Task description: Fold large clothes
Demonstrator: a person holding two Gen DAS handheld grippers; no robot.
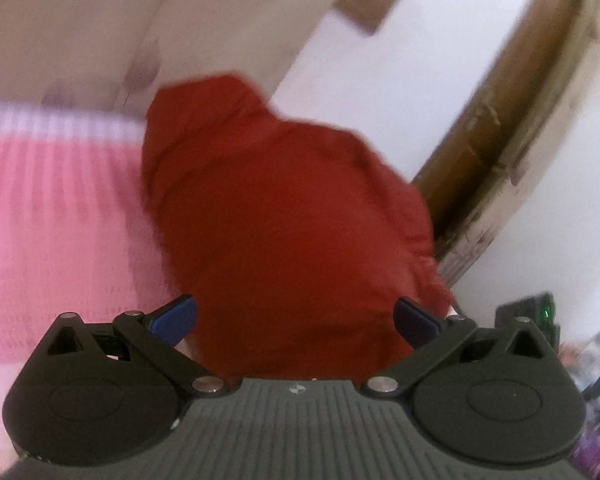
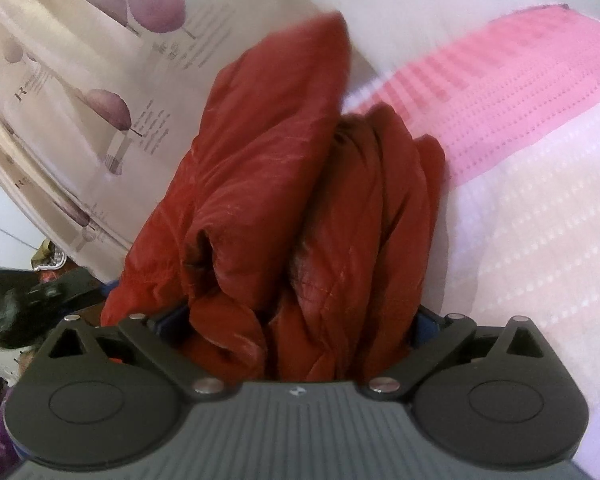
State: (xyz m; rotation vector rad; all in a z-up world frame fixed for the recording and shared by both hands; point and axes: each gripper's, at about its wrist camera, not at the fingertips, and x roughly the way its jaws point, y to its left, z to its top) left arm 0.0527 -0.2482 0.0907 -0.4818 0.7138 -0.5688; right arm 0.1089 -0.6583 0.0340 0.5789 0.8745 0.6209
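A deep red quilted padded jacket (image 2: pixel 300 200) is seen against a bedspread banded in pink and white with dotted woven rows (image 2: pixel 540 128). A cream curtain printed with mauve trees and grey lettering (image 2: pixel 100 80) is shown behind.

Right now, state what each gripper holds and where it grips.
Both jaws stand wide around bunched folds of the red jacket. Whether the left gripper or right gripper actually clamps it cannot be told.

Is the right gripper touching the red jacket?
Touching. In the right wrist view the bunched red jacket fills the space between the fingers of the right gripper and covers their blue pads, no gap showing on either side.
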